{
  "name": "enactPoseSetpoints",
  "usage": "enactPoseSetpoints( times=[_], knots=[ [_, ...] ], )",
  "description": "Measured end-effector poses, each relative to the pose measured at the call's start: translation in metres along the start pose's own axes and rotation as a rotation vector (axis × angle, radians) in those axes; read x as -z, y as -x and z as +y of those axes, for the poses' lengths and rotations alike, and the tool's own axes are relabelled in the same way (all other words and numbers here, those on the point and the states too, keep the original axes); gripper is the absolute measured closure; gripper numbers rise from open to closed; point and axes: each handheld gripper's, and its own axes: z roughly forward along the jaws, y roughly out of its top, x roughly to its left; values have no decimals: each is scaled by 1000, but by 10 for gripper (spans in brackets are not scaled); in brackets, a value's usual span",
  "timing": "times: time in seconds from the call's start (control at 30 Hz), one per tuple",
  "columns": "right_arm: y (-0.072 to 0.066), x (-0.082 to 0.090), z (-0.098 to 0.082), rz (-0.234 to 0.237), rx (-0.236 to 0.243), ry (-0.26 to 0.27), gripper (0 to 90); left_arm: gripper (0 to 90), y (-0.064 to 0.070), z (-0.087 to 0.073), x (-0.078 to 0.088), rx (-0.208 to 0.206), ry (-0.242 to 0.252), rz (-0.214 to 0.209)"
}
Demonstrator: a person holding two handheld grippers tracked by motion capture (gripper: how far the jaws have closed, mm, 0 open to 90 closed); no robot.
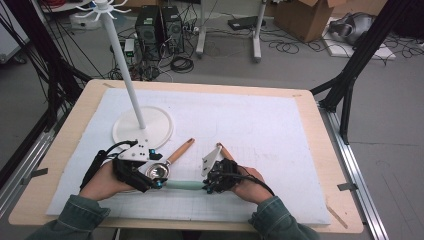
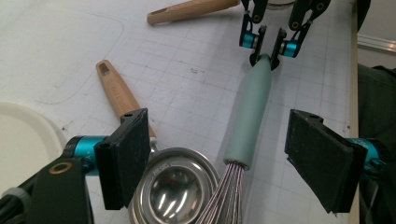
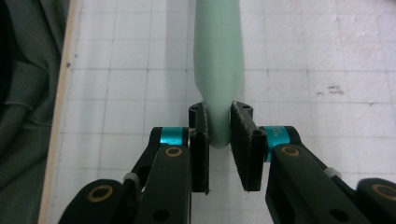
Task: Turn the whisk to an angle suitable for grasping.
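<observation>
A whisk with a mint-green handle lies on the white grid mat near the table's front edge. My right gripper is shut on the tip of that handle, pads pressing both sides. My left gripper stands open, its jaws wide apart on either side of the whisk's wires and a steel scoop. The scoop's wooden handle points away to the back right.
A second wooden handle lies just behind my right gripper. A white hook stand rises from its round base at the back left of the mat. Computer towers, cables and a cardboard box sit on the floor beyond.
</observation>
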Motion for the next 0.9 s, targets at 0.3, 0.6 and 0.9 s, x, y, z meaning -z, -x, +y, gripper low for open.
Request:
enactPoseSetpoints(
  times=[0.3,0.6,0.9],
  knots=[
    [-1,9,6,5,-13,0,783,285,3,1,-6,-20,-30,-42],
    [0,22,16,9,5,4,783,337,5,2,-11,-31,-57,-68],
    [-2,32,29,8,9,-30,783,429,7,3,-21,-31,-110,-92]
  ],
)
